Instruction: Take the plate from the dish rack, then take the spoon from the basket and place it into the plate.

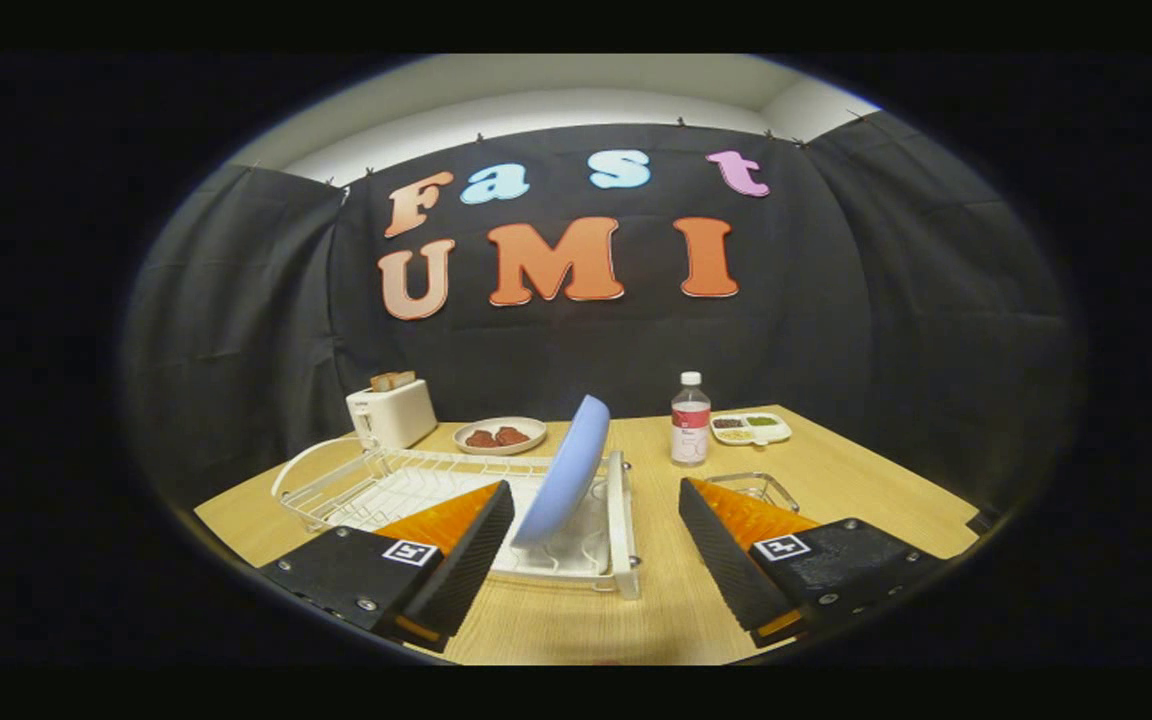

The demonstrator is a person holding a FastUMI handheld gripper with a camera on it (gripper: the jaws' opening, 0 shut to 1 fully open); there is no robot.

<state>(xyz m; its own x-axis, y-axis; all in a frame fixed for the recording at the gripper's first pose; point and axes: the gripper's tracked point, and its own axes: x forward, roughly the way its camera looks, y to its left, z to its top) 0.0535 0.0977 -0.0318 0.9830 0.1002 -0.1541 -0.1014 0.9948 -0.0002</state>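
A blue plate (566, 470) stands on edge, leaning slightly, in the near end of a white wire dish rack (416, 485) on a wooden table (836, 480), just ahead of the hand-held gripper (596, 545), whose two fingers are spread wide apart with nothing between them but bare tabletop and the rack's near corner. The plate sits closer to the left finger than to the right one, and neither finger touches it. A small wire basket (761, 487) sits on the table behind the right finger, which hides most of it; what it holds cannot be made out. Beyond the rack, a white toaster (391, 412) with bread in its slots stands at the far left of the table, and beside it a pale dish (501, 436) carries two reddish-brown pieces of food. To the right of the plate, a clear bottle (690, 420) with a white cap stands upright, with a white divided tray (751, 428) of small food portions just past it. Black cloth walls close the booth behind the table.
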